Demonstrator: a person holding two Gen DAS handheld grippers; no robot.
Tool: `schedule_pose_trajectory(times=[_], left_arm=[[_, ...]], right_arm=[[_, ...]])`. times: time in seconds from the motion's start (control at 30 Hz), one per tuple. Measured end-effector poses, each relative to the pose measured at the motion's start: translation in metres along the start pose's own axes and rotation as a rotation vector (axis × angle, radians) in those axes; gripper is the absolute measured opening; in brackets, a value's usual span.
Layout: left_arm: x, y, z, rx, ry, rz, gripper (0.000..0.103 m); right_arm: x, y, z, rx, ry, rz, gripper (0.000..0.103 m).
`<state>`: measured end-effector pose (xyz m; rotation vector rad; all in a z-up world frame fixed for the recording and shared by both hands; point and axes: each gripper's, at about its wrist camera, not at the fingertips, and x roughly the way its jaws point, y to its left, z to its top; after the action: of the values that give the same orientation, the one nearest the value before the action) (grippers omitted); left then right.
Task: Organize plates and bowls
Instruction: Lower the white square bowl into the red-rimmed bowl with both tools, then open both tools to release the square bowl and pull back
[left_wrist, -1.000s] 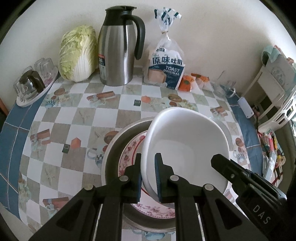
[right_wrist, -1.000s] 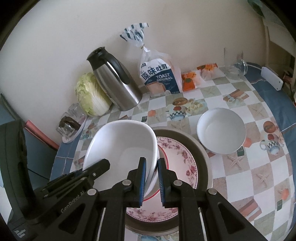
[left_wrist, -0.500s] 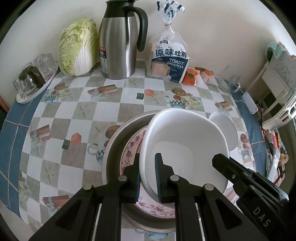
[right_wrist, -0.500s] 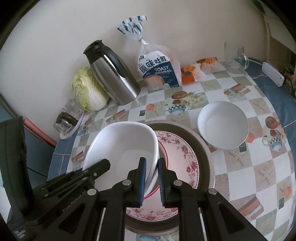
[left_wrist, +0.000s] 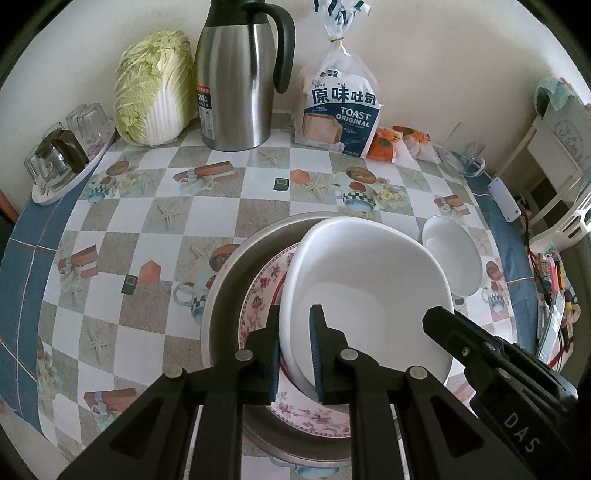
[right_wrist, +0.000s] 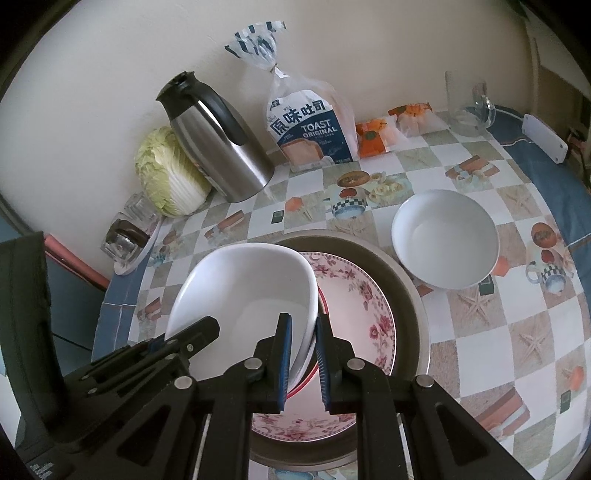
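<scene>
Over checkered tablecloth, white bowl clamped at opposite rims between left gripper and right gripper.

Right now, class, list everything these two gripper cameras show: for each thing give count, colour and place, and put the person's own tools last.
Large bowl: one, white, tilted over the plate, gripped on both rims.
Floral plate: one, pink-patterned, inside the metal basin.
Basin: one, grey metal, table centre.
Small bowl: one, white, beside the basin.
Flask: one, steel and black, by the wall.
Cabbage: one, pale green, beside the flask.
Toast bag: one, blue and clear, by the wall.
Orange packets: orange, beside the toast.
Glasses: several, clear, on a tray.
Left gripper: black, shut on the large bowl.
Right gripper: black, shut on the large bowl.
</scene>
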<state>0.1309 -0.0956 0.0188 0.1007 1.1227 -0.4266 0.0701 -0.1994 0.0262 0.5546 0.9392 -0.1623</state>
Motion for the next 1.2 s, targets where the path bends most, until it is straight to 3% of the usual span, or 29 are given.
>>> schedule_pose_trajectory(times=[0.63, 0.83, 0.9, 0.93, 0.97, 1.0, 1.03, 1.1, 1.17, 1.2], left_arm=[[-0.008, 0.002, 0.003, 0.005, -0.033, 0.009, 0.013], [-0.020, 0.002, 0.005, 0.002, -0.067, 0.004, 0.018], [-0.024, 0.003, 0.006, -0.004, -0.080, -0.002, 0.033], [-0.025, 0.003, 0.006, -0.009, -0.085, -0.002, 0.048], [-0.027, 0.004, 0.007, -0.014, -0.093, 0.001, 0.057], [-0.030, 0.005, 0.008, -0.017, -0.103, 0.006, 0.058], [-0.031, 0.006, 0.008, -0.020, -0.111, 0.014, 0.060], [-0.033, 0.010, 0.009, -0.036, -0.120, 0.022, 0.064], [-0.033, 0.013, 0.009, -0.053, -0.125, 0.024, 0.080], [-0.033, 0.015, 0.010, -0.060, -0.129, 0.031, 0.083]], right_arm=[[0.001, -0.001, -0.001, 0.009, -0.006, 0.010, 0.016], [-0.009, 0.000, 0.003, 0.005, -0.038, 0.014, 0.016], [-0.014, -0.001, 0.005, 0.008, -0.052, 0.009, 0.016], [-0.016, -0.003, 0.006, 0.010, -0.057, 0.010, 0.016], [-0.017, -0.004, 0.008, 0.015, -0.063, 0.007, 0.024], [-0.019, -0.007, 0.009, 0.023, -0.068, 0.006, 0.031], [-0.020, -0.009, 0.010, 0.027, -0.071, 0.003, 0.045], [-0.023, -0.015, 0.012, 0.042, -0.081, -0.008, 0.050], [-0.025, -0.025, 0.015, 0.069, -0.088, -0.009, 0.059], [-0.026, -0.030, 0.016, 0.083, -0.092, -0.012, 0.062]])
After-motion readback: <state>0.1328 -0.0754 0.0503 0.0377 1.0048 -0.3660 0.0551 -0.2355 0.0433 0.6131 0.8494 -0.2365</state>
